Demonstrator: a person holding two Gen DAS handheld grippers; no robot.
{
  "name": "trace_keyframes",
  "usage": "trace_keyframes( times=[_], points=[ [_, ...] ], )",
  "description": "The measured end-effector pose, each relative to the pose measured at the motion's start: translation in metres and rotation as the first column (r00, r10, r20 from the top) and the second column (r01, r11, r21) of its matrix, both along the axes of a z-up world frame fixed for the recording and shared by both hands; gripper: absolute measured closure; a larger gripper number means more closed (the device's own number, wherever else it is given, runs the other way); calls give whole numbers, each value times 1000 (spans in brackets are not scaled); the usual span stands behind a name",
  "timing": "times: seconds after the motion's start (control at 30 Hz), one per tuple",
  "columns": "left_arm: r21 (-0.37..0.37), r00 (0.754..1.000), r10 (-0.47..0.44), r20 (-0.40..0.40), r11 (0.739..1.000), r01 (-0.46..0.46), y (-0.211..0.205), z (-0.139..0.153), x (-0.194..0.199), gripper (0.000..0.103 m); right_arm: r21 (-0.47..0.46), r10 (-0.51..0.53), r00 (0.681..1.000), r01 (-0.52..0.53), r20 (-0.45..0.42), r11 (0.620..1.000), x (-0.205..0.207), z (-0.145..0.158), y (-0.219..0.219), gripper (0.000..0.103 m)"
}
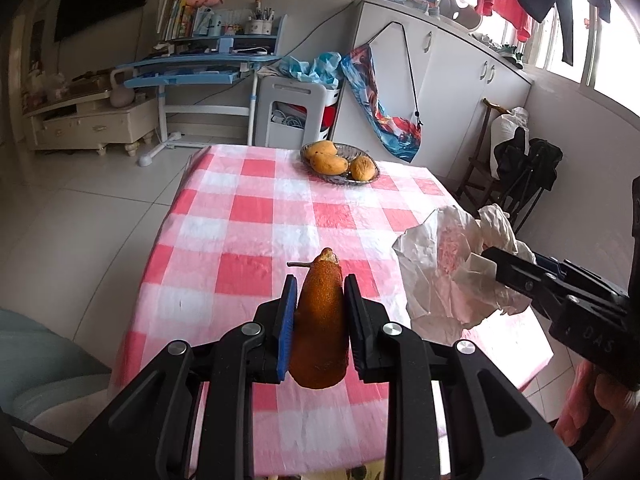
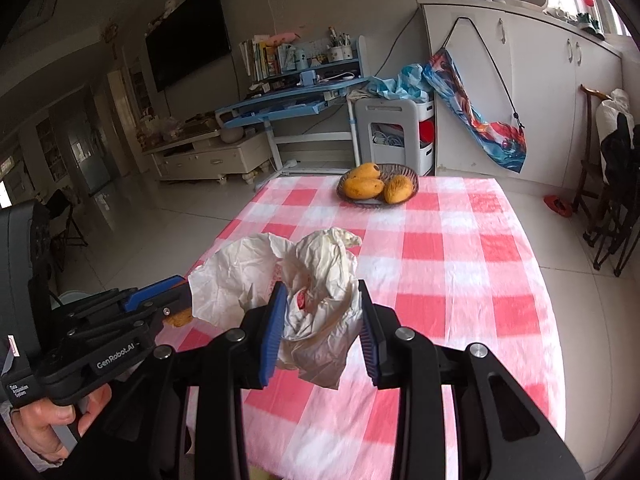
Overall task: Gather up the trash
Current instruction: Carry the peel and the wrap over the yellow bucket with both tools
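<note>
My left gripper (image 1: pixel 319 292) is shut on a brown pear core (image 1: pixel 319 320) with a stem, held above the pink checked tablecloth (image 1: pixel 248 216). My right gripper (image 2: pixel 322 300) is shut on a crumpled white plastic bag (image 2: pixel 320 280), lifted over the table. In the left wrist view the bag (image 1: pixel 444 280) hangs at the right with the right gripper (image 1: pixel 492 258) clamped on it. In the right wrist view the left gripper (image 2: pixel 180 300) sits at the left, touching the bag's edge, with a bit of the pear core (image 2: pixel 179 317) showing.
A glass bowl (image 1: pixel 340 179) of mangoes (image 1: pixel 329 163) stands at the table's far end, also in the right wrist view (image 2: pixel 412 178). White cabinets (image 1: pixel 460 92), a blue desk (image 1: pixel 200 68) and a folding chair (image 1: pixel 520 176) stand beyond the table. The tiled floor (image 1: pixel 80 200) lies left.
</note>
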State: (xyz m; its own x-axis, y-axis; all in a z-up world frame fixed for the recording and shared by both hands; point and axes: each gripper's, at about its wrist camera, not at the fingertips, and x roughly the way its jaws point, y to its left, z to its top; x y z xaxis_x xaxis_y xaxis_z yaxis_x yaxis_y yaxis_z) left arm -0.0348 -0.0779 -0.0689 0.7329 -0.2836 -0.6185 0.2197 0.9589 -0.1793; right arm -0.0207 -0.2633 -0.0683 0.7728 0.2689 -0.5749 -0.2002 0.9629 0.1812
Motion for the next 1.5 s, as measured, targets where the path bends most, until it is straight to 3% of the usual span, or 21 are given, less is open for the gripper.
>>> trace_keyframes(
  times=[0.5, 1.5],
  points=[
    [-21, 1000, 10, 7, 1000, -9, 9, -3, -39, 81, 44, -8, 1000, 7, 26, 999, -50, -4, 1, 68],
    [3, 993, -72, -89, 997, 73, -4, -32, -94, 80, 46, -17, 1000, 18, -15, 999, -100, -24, 0, 67]
  ],
)
